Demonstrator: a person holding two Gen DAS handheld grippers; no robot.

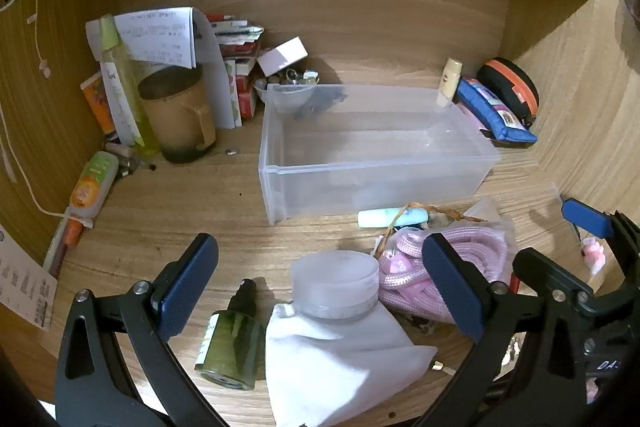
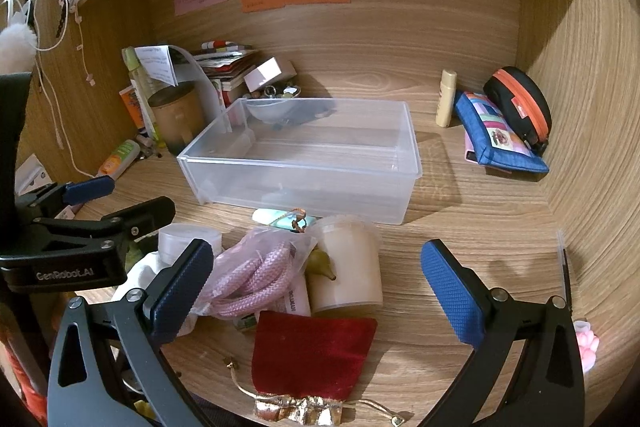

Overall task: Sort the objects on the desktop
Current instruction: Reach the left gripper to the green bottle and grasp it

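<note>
A clear plastic bin [image 1: 276,155] [image 2: 192,163] stands empty in the middle of the desk. In front of it lies a pile: a frosted round jar [image 1: 336,285] [image 2: 188,241] on a white cloth [image 1: 332,363], a green pump bottle [image 1: 232,343], a bagged pink rope [image 1: 404,281] [image 2: 252,279], a mint tube [image 1: 392,217], a cream jar on its side [image 2: 348,267] and a red velvet pouch [image 2: 312,351]. My left gripper [image 1: 320,291] is open, its jaws either side of the frosted jar. My right gripper [image 2: 316,287] is open above the pouch and cream jar.
A brown mug [image 1: 180,115], bottles, papers and stacked boxes crowd the back left corner. A cream tube [image 2: 446,99], a blue pouch [image 2: 500,139] and a black-orange case [image 2: 520,103] sit at the back right. Wooden walls close in left, back and right.
</note>
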